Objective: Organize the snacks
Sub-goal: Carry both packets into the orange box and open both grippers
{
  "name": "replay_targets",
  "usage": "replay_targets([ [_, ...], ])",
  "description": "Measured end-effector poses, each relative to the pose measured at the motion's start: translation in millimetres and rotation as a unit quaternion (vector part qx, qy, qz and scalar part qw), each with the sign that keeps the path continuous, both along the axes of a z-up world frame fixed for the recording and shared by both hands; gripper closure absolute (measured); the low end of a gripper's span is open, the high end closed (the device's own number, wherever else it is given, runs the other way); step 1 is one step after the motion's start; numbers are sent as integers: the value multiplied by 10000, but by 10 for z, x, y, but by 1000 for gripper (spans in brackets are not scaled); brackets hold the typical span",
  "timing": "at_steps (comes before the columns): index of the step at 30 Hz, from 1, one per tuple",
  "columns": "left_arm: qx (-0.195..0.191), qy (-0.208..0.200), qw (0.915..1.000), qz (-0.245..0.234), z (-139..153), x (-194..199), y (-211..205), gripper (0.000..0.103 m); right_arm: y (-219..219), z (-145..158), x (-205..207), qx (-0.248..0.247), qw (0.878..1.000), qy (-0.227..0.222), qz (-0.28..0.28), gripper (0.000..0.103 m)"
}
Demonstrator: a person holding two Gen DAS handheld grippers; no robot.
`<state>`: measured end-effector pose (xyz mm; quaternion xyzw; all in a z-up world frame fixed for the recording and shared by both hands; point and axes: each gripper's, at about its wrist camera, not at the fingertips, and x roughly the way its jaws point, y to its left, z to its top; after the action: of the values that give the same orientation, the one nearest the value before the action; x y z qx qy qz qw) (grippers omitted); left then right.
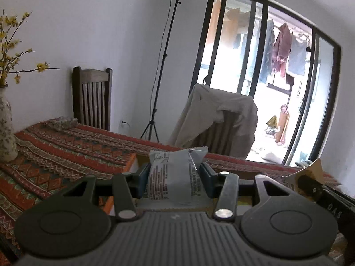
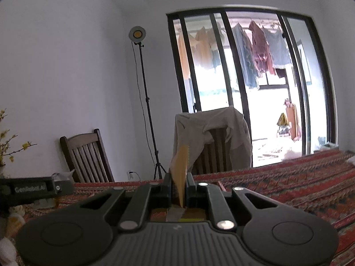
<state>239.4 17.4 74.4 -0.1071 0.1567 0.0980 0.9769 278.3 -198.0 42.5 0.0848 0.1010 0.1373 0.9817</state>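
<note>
**Both grippers carry a snack above the desk**

The left gripper (image 1: 175,177) has its jaws half closed on a white packet (image 1: 172,175). The packet stands between the pads, its long axis pointing forward and up, away from the camera. To the right, the right gripper (image 2: 179,190) has its jaws almost fully together on a thin yellow packet (image 2: 180,173), held edge-on and upright. Both packets are lifted above the desk (image 2: 288,188) with its patterned cloth. No box or tray is clearly visible, so I cannot tell which hand is nearer the target.
</note>
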Motion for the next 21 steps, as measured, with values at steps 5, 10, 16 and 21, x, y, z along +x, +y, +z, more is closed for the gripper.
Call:
replay_targets([
  [5, 108, 263, 9996, 20, -142, 121, 0, 53, 49, -157, 89, -107, 9998, 164, 92, 92],
  [10, 227, 606, 9979, 58, -292, 207, -7, 53, 35, -254, 122, -189, 9991, 325, 184, 92],
  [16, 266, 635, 9976, -81, -364, 198, -15, 38, -18, -324, 117, -199, 9981, 557, 185, 81],
  [21, 258, 304, 9990, 211, -328, 82, 26, 0, -149, -339, 67, -5, 9985, 546, 62, 0],
])
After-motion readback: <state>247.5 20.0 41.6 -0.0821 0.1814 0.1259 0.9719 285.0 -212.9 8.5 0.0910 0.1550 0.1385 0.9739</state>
